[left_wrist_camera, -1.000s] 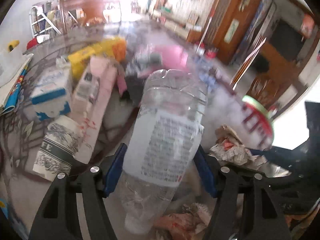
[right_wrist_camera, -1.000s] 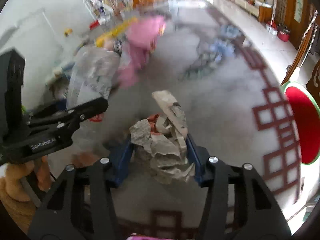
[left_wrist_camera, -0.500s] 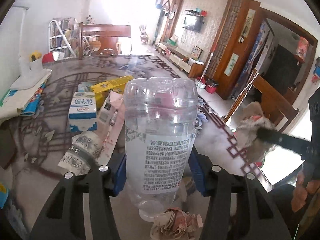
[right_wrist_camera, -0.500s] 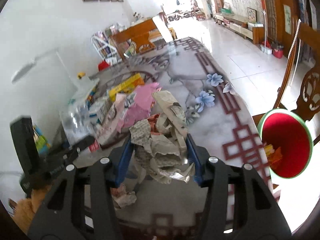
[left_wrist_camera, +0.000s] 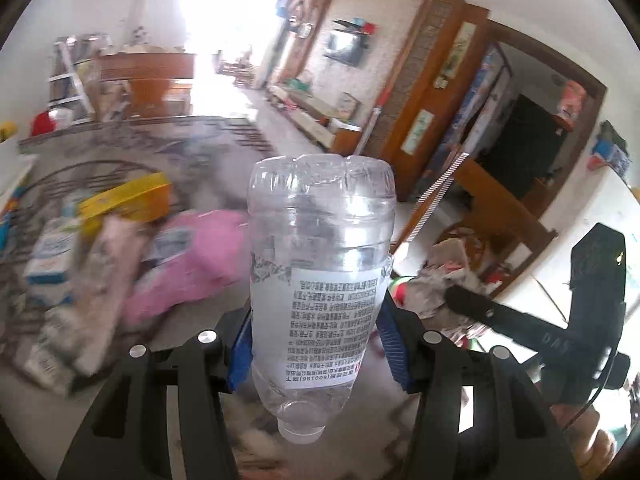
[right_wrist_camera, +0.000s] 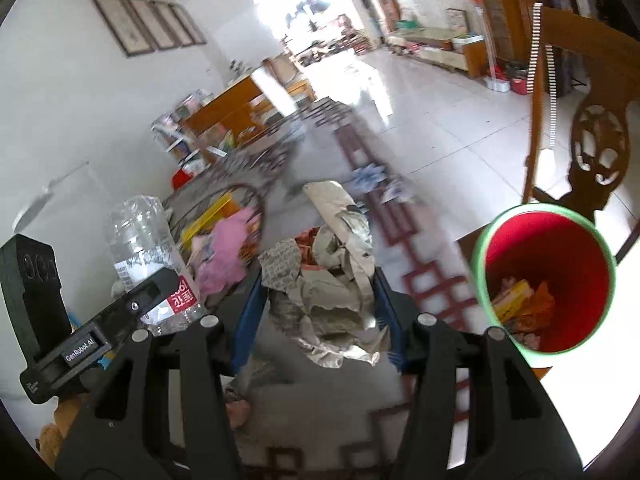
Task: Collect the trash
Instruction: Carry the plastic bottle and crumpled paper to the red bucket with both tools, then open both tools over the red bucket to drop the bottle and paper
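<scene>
My left gripper (left_wrist_camera: 318, 344) is shut on a clear plastic bottle (left_wrist_camera: 320, 280), held upside down above the table with its neck toward the camera. In the right wrist view the same bottle (right_wrist_camera: 148, 264) and left gripper (right_wrist_camera: 160, 292) show at the left. My right gripper (right_wrist_camera: 320, 312) is shut on a wad of crumpled newspaper (right_wrist_camera: 332, 276), lifted off the table. A red bin with a green rim (right_wrist_camera: 544, 276) stands to the right of the table, with trash in its bottom. The paper wad (left_wrist_camera: 436, 284) and right gripper (left_wrist_camera: 460, 300) appear at the right of the left wrist view.
More trash lies on the marble table (right_wrist_camera: 320, 408): a pink bag (left_wrist_camera: 192, 264), a yellow box (left_wrist_camera: 128, 200), a milk carton (left_wrist_camera: 52, 256) and small wrappers near the front edge. A wooden chair (right_wrist_camera: 592, 136) stands behind the bin.
Both grippers rose off the table with their loads and swung right. The bottle stands more upright. The red bin has come closer at the right of the right wrist view.
</scene>
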`<state>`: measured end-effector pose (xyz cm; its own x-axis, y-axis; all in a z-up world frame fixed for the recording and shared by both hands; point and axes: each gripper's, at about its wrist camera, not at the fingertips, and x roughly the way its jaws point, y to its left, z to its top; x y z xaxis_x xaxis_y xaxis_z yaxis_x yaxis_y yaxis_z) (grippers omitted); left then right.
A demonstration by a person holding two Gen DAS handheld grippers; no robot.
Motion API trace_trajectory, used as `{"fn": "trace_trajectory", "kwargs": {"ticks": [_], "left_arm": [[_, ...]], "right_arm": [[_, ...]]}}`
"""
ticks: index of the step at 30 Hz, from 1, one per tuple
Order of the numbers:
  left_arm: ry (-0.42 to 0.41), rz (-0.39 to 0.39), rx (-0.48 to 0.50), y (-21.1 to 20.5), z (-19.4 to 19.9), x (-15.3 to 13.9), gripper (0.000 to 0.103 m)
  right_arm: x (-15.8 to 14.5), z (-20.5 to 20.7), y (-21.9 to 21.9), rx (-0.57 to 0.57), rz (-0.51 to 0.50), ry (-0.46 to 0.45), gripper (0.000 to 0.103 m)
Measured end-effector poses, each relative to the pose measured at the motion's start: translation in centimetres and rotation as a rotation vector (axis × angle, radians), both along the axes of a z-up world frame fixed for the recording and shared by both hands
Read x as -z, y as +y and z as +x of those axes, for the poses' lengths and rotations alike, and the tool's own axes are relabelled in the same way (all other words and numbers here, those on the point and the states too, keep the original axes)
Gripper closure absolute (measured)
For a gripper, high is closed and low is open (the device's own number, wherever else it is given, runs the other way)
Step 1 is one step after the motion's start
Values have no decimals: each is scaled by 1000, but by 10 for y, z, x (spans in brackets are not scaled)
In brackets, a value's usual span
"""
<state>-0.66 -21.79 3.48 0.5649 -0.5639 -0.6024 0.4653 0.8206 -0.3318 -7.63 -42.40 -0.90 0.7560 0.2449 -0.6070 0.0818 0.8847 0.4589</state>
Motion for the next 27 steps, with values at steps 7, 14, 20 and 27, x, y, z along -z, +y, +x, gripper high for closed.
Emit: {"fn": "trace_trajectory", "kwargs": {"ticks": [7,14,20,27], "left_arm": [[-5,11,173,-98,20,3,52],[29,59,307,-190,37,31,52],[37,117,380,-235,40,52,52],[40,140,436,-258,38,60,44]], "right_arm": [[6,-11,-78,181,-20,13,51],[44,-16,-148,359,-31,105,51],[78,-21,-174,421,3,161,49],[94,-19,-187,486,6,180,31]]}}
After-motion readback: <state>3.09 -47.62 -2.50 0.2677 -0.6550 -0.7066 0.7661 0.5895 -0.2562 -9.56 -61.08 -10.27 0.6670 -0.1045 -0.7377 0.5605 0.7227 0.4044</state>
